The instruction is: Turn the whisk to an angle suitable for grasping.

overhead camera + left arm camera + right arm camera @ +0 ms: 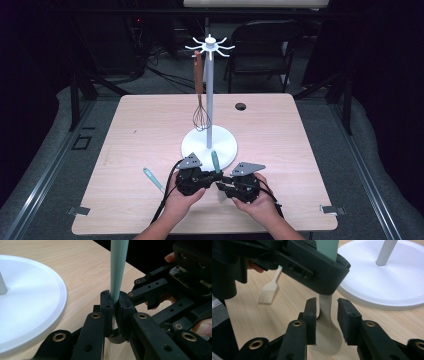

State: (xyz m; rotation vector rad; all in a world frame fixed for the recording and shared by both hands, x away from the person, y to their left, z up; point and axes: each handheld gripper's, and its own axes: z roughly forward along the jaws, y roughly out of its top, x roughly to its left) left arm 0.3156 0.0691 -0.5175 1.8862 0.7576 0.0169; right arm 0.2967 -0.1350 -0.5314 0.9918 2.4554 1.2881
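Observation:
A spatula with a teal handle stands upright near the table's front, its beige blade pointing down. My left gripper is shut on the lower end of the handle. Facing it from the right, my right gripper has its jaws apart on either side of the blade, and a gap shows at the right pad. The left gripper's black body crosses above those jaws.
A white hanging stand with a round base rises just behind the grippers. A brown-handled whisk hangs from it. A teal-handled pastry brush lies at the front left. A cable hole lies at the far edge.

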